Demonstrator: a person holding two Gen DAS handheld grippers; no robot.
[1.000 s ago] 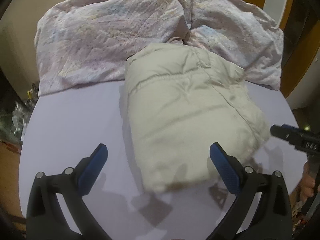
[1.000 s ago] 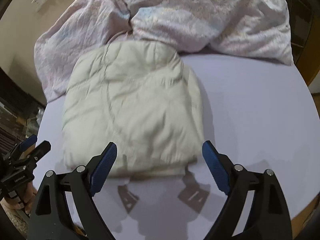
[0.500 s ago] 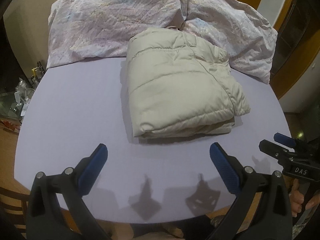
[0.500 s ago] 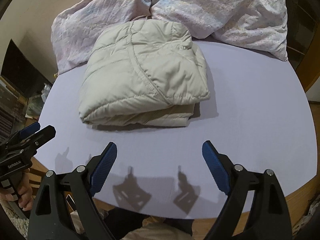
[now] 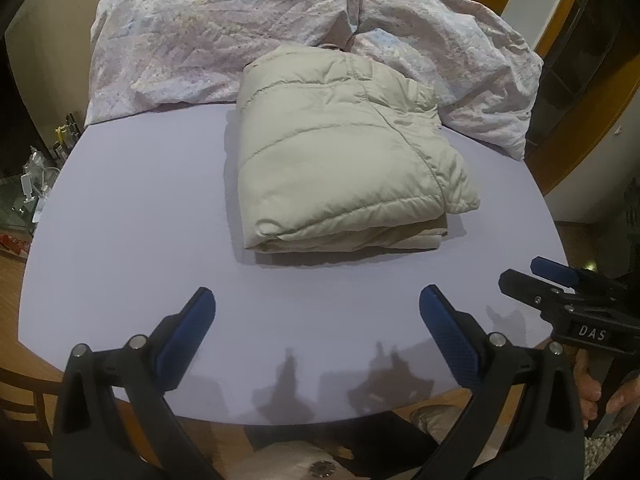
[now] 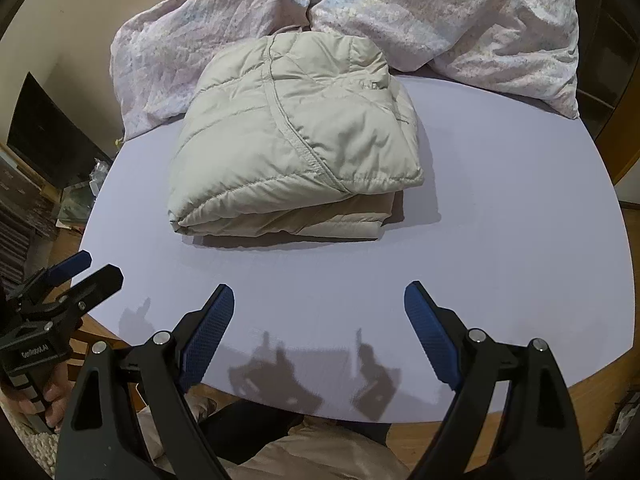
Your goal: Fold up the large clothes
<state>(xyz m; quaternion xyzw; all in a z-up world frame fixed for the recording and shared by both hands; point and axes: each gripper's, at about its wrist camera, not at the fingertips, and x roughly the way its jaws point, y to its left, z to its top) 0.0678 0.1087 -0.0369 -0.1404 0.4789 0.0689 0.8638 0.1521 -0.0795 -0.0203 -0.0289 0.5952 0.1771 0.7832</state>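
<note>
On the lavender table (image 5: 132,216), the cream puffer jacket (image 5: 340,160) lies folded into a thick rectangular bundle, its far edge touching the crumpled floral bedding (image 5: 216,36) heaped along the back of the table. Nearer than the jacket, over the table's front edge, hangs the left gripper (image 5: 316,320), jaws spread wide with nothing between the blue pads; the right gripper (image 6: 318,314) hangs just beside it, equally wide and equally empty. Neither touches the jacket.

The fold looks finished, so the risks are about it holding. Puffy fill tends to spring back: the top layer (image 6: 304,136) already sits proud of the layers beneath the jacket's near edge, and it may creep open if left unpressed. The near right corner of the jacket overhangs the lower layers a little, so a nudge there would likely peel the top flap off.

If either gripper goes back in for a tidy-up, a pad catching the slippery shell could drag the whole bundle across the smooth table rather than flatten it. Pushing the jacket farther away would ride it up onto the bedding and tilt the stack. A grip taking only the top layer would lift that alone and undo the fold.
</note>
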